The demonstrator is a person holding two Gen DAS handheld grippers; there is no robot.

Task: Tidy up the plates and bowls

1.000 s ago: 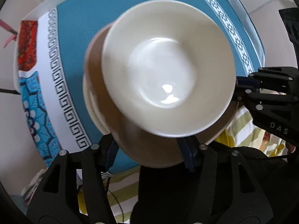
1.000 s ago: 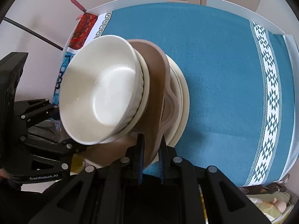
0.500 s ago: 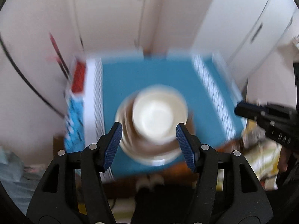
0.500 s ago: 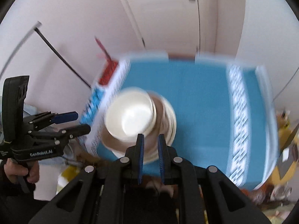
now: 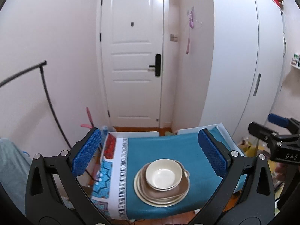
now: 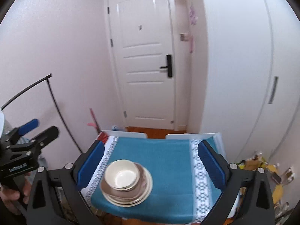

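We see a cream bowl (image 5: 162, 174) sitting upright and empty on top of a brown plate (image 5: 168, 192) with a small handle, which rests on cream plates (image 5: 150, 199), all in one stack on the teal tablecloth (image 5: 163, 150), near its front edge, toward the left side.

A small room with pale pink walls (image 5: 56, 37). A white panelled door (image 5: 132, 56) with a black lever handle (image 5: 157, 65) stands closed straight ahead. Tall white wardrobe doors (image 5: 234, 65) fill the right side. Orange wooden floor (image 6: 155, 131) shows beyond a teal-clothed desk (image 5: 165, 150).
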